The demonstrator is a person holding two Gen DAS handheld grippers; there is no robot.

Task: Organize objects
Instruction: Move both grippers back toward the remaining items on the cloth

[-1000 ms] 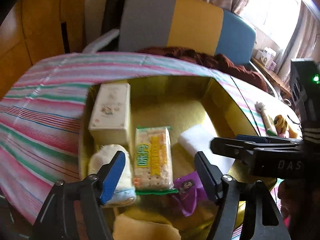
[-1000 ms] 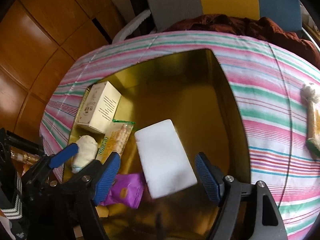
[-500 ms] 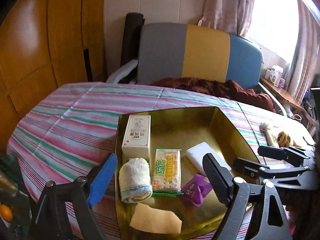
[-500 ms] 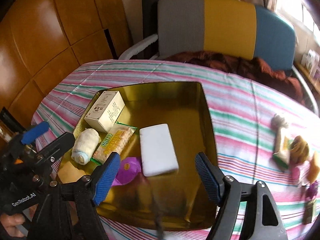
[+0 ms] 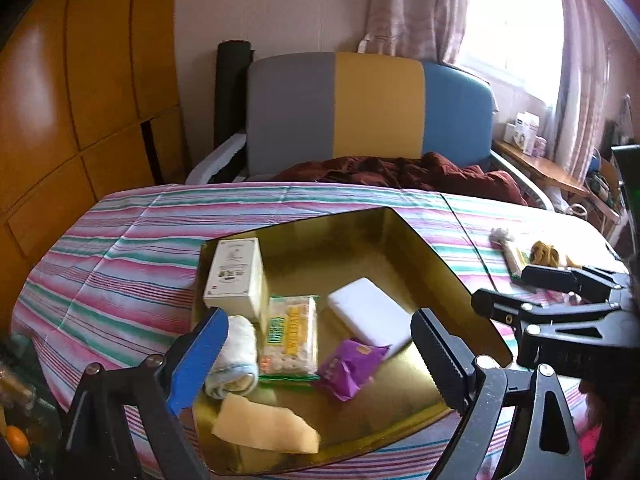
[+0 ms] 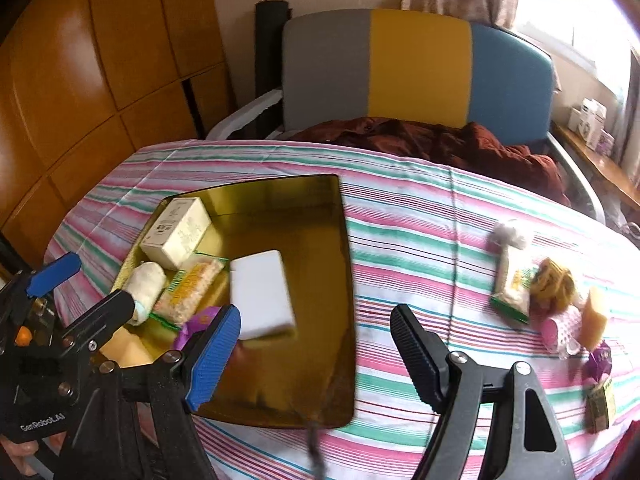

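With both the left gripper (image 5: 316, 344) and the right gripper (image 6: 316, 344) spread and empty, the next loose item, a cracker packet (image 6: 512, 284) on the striped cloth (image 6: 400, 216) right of the gold tray (image 6: 344, 264), is likely light, crinkly and crushable, best pinched gently across its narrow width.

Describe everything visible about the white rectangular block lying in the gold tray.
The white block is a plain, unmarked slab with rounded corners and a matte surface; it could be a sponge or soap, but I cannot tell which. It lies flat on the floor of the gold tray, turned diagonally to the walls, right of the cracker pack. Its near end seems to overlap the purple packet. Neither gripper touches it; both are open and above the tray's near side. The right wrist view shows it blurred.
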